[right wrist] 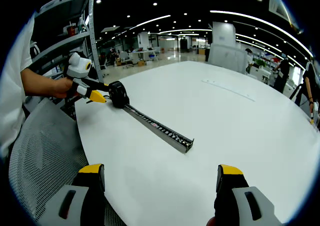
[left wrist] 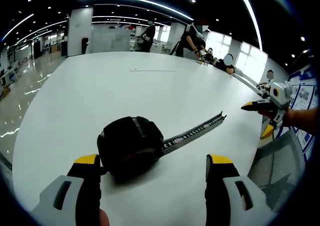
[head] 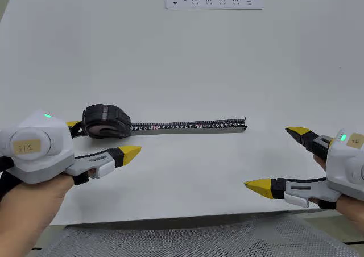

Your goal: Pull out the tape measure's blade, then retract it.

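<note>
A black tape measure (head: pixel 106 121) lies on the white table (head: pixel 187 58), its blade (head: pixel 187 125) drawn out to the right and ending in a hook (head: pixel 245 123). My left gripper (head: pixel 102 137) is open, with its jaws on either side of the case and not clamped on it. In the left gripper view the case (left wrist: pixel 131 145) sits between the yellow fingertips (left wrist: pixel 87 160), closer to the left one. My right gripper (head: pixel 273 157) is open and empty, to the right of the hook and apart from it. In the right gripper view the blade's end (right wrist: pixel 184 143) lies ahead of the open jaws.
A white power strip (head: pixel 214 2) lies at the table's far edge. A grey mesh chair seat (head: pixel 170 240) is below the near edge. Several people (left wrist: pixel 192 38) stand beyond the far end of the table.
</note>
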`<act>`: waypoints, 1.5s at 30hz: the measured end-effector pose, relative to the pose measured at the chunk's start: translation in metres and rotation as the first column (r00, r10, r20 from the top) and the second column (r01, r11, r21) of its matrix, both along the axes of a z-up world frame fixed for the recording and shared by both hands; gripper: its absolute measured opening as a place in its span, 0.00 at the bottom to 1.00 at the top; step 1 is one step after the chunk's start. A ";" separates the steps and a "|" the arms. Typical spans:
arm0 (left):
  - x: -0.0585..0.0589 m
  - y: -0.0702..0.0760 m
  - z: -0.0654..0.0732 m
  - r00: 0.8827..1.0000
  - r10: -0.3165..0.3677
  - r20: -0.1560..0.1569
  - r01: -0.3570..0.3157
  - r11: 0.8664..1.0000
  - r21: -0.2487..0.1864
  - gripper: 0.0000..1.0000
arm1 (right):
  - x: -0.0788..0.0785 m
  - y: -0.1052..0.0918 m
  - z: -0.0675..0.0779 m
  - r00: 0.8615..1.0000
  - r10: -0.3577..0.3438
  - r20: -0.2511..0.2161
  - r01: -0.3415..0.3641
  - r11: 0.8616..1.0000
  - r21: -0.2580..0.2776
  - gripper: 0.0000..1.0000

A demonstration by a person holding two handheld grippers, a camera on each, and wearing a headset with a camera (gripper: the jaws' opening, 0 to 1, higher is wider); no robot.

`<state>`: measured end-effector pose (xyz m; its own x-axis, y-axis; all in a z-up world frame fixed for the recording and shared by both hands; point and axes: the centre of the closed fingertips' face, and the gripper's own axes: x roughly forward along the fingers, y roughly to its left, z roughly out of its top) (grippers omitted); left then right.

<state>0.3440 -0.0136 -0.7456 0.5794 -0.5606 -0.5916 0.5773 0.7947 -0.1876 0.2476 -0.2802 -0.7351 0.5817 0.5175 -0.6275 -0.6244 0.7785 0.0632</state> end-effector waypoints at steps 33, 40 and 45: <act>0.032 0.004 -0.005 0.965 0.263 0.018 -0.264 0.963 0.060 0.70 | 0.042 -0.008 -0.010 0.978 0.206 -0.032 -0.208 0.974 -0.091 0.45; 0.035 0.008 -0.005 0.950 0.312 0.018 -0.313 0.948 0.067 0.66 | 0.051 -0.008 -0.015 0.967 0.249 -0.046 -0.253 0.960 -0.121 0.40; 0.037 0.010 -0.007 0.945 0.327 0.019 -0.327 0.942 0.073 0.63 | 0.058 -0.009 -0.018 0.960 0.274 -0.055 -0.279 0.950 -0.138 0.38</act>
<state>0.3813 -0.0034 -0.7526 0.7273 -0.2943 -0.6201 0.2841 0.9515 -0.1183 0.3054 -0.2892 -0.7528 0.4050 0.5582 -0.7242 -0.8160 0.5779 -0.0109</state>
